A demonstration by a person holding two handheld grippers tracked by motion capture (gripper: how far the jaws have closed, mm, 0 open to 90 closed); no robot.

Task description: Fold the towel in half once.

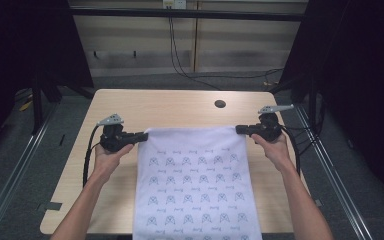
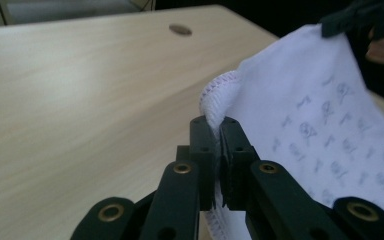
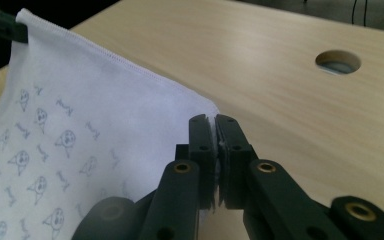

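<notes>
Light wood table (image 1: 180, 107) with rounded corners; round cable hole (image 1: 220, 104) near its far edge. Grey floor (image 1: 30, 165) all round, metal rails (image 1: 10, 175) along both sides. Pale panelled wall (image 1: 140, 35) behind, black cables (image 1: 180, 65) hanging from an outlet (image 1: 174, 4). Dark curtains (image 1: 365, 75) flank both sides. Lighting dim.

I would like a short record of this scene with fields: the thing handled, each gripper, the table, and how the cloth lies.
thing handled: white cloth with a small grey printed pattern
left gripper: shut on the cloth's far left corner
right gripper: shut on the cloth's far right corner
cloth position: far edge stretched between the two grippers, the rest runs toward the person and over the near table edge
table: light wood, with a round hole beyond the cloth
hands: one on each gripper
</notes>
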